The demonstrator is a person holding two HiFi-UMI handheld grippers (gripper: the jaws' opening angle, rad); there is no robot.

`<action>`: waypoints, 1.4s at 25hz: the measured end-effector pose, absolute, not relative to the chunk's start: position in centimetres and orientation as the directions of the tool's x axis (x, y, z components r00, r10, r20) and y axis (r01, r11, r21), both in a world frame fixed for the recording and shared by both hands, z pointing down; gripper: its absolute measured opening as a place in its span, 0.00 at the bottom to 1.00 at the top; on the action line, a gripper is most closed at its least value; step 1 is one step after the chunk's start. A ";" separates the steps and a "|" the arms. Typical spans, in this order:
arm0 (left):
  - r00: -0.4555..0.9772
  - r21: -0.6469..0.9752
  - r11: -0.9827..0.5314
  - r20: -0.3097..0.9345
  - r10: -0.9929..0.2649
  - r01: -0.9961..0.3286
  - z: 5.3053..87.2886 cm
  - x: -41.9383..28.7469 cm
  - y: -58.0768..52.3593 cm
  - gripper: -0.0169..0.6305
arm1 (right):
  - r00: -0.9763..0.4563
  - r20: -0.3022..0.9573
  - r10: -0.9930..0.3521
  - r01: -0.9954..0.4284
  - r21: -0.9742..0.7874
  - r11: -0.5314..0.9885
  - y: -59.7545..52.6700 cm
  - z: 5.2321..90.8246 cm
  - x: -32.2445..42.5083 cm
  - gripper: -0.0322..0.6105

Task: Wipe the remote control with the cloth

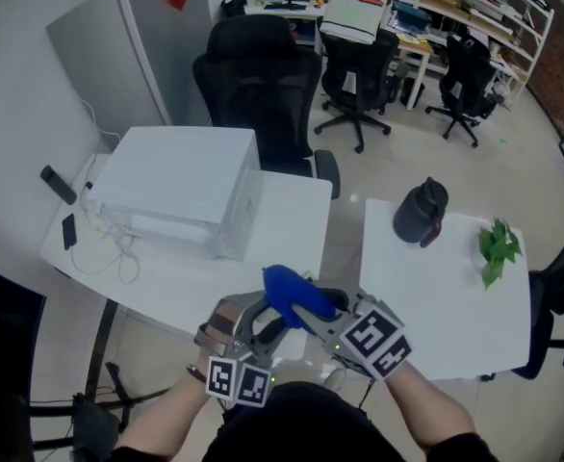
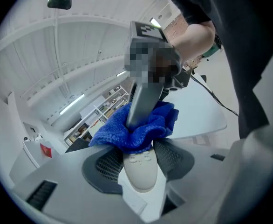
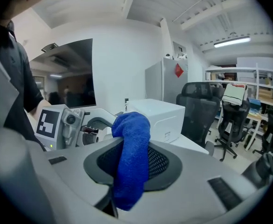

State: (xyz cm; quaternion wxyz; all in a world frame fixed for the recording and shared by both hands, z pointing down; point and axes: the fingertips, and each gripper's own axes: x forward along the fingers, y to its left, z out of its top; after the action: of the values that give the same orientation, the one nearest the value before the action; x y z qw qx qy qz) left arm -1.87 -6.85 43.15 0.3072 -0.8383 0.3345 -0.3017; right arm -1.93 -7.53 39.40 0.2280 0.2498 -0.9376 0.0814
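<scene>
**Obs. A:** Your left gripper [image 2: 141, 161] was clamped on the remote [image 2: 140, 174]. The mesh pads pressed either side of its pale rounded end. The rest of it ran away from the camera, under the cloth [image 2: 139, 127].

**Obs. B:** Agreed. Your right gripper [image 3: 132, 164] was closed on the blue cloth, with a fold pinched between its pads. One end hung below the jaws and the other humped up above them.

**Obs. A:** Contact: in the left gripper view the cloth lay bunched on the remote just past your left jaws, touching it. One grey finger [image 2: 143, 97] of your right gripper came down into that bunch.

**Obs. B:** In the head view you held both grippers close together near your body, tips meeting at the cloth, over the near edge of the left table [image 1: 292, 219]. The remote could not be made out there, because the cloth covered it.

**Obs. A:** Beyond your grippers a white box [image 1: 176, 181] stood on that table. A small dark slab [image 1: 68, 231] and a loose white cable [image 1: 118, 258] lay at its left.

**Obs. B:** The right table [image 1: 455, 316] stood just beside it across a narrow gap. It carried a black jug [image 1: 420, 212] with a green sprig [image 1: 497, 246] near it. Black chairs [image 1: 258, 75] stood behind both tables.
</scene>
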 end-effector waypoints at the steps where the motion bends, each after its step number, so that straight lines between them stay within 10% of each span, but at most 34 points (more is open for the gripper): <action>1: 0.596 -0.718 -0.587 0.299 -0.745 -0.375 43.1 -1.9 -6.8 0.35 | -0.765 0.464 -0.447 -0.521 -0.037 0.853 -7.9 39.3 -1.3 0.22; 9: 0.617 -0.616 -0.633 0.285 -0.734 -0.468 42.7 -2.3 -7.0 0.35 | -0.738 0.402 -0.541 -0.605 -0.040 0.795 -10.5 38.3 2.9 0.21; 13: 0.739 0.102 -0.733 0.133 -0.660 -0.673 40.4 -3.3 -8.9 0.35 | -0.810 0.091 -0.579 -0.585 -0.184 0.790 -10.3 33.4 4.1 0.21; 18: 0.689 0.827 -0.529 -0.272 -0.672 -0.191 37.9 -6.5 -11.9 0.35 | -0.812 -0.132 -0.569 -0.448 -0.485 0.751 -9.4 33.7 5.0 0.21; 23: 0.633 0.878 -0.475 -0.401 -0.662 0.060 37.5 -6.6 -12.3 0.35 | -0.903 -0.039 -0.427 -0.345 -0.526 0.777 -6.0 38.3 -0.2 0.21; 35: 0.847 0.860 -0.495 -0.349 -0.402 0.119 38.5 -2.2 -7.4 0.35 | -0.869 -0.038 -0.493 -0.417 -0.478 0.773 -9.8 37.5 2.1 0.21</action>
State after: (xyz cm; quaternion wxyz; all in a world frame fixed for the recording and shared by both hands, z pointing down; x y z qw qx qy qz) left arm -2.18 -7.42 38.52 -0.4949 -0.8237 0.0859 0.2633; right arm 2.06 -9.75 37.49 -0.0809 0.2425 -0.9381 0.2337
